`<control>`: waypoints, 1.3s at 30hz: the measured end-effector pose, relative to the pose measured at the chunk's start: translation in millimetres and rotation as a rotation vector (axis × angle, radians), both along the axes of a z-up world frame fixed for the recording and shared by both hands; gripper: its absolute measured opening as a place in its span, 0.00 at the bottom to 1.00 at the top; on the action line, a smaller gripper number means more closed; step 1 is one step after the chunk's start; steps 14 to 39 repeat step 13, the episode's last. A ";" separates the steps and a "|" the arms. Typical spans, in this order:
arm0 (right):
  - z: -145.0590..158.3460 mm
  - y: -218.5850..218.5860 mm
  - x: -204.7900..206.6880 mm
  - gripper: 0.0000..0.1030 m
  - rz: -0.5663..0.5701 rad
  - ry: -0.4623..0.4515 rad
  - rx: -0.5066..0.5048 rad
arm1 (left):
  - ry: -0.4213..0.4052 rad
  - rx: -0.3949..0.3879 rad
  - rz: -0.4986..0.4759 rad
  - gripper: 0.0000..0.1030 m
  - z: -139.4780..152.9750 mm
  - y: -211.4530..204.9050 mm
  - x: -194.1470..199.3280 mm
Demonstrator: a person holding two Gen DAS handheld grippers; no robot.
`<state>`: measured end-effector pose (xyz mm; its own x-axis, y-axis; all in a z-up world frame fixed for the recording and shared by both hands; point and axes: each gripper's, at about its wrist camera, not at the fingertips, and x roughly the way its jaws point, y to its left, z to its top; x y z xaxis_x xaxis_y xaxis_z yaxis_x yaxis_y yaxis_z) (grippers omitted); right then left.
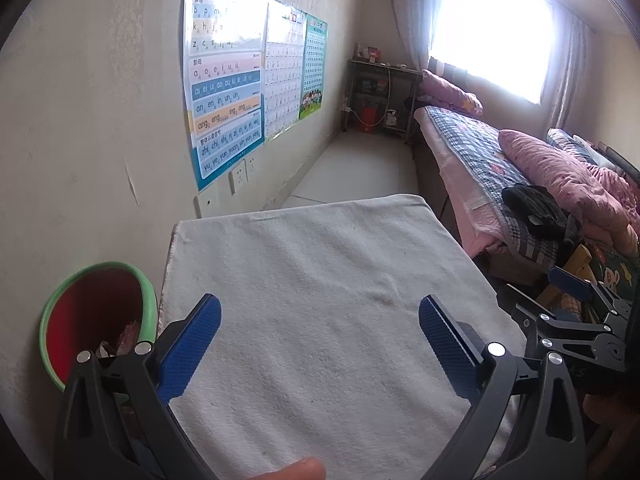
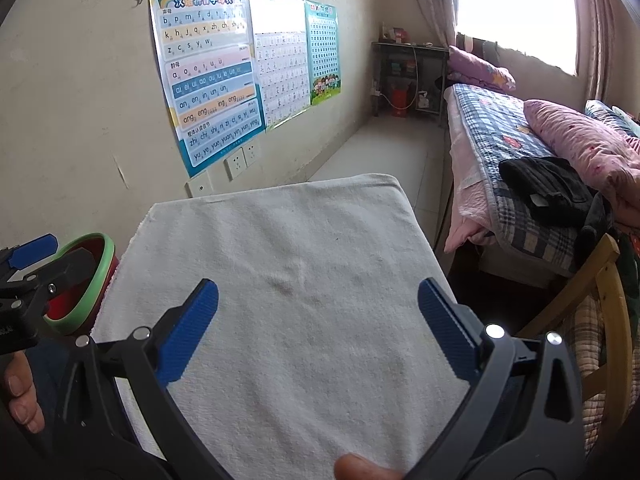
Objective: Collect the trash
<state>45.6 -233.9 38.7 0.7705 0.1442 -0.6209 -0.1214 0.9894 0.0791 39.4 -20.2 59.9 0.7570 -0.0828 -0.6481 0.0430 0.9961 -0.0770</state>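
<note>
Left claw (image 1: pixel 320 320): spread wide and empty, its flat blue pads (image 1: pixel 190 346) stippled with a fine grid, on black angular arms.
Right claw (image 2: pixel 318 306): likewise parted, gripping nothing; same textured blue pads (image 2: pixel 448 330).
Cloth (image 1: pixel 320 280): under and ahead of both claws lay a white, nubby towel-like sheet with soft creases and rounded far corners.
Bin (image 1: pixel 96 312): round bucket, green rim, red inside, just left of the left claw and beside the cloth edge.
Trash (image 1: pixel 126 334): pale crumpled scraps sat low inside the bin, partly hidden by the left claw's arm.
Wall charts (image 2: pixel 208 76): glossy rectangular posters, farther ahead on the left.
Bed (image 2: pixel 516 168): to the right, checked quilt with a pink pillow.
</note>
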 end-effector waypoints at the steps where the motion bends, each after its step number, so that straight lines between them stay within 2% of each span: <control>1: -0.2 0.2 0.1 0.95 0.000 0.001 -0.002 | -0.001 -0.001 0.000 0.92 -0.2 0.6 -0.1; 4: -0.8 1.0 0.6 0.95 -0.001 0.006 -0.004 | -0.021 -0.010 0.013 0.92 0.4 3.7 -2.9; 12: -2.2 3.4 1.7 0.95 0.002 0.006 -0.019 | 0.004 0.014 0.005 0.92 -5.5 2.6 0.6; 39: -2.3 3.8 2.1 0.95 0.003 0.008 -0.019 | 0.005 0.010 0.004 0.92 -6.2 3.2 0.5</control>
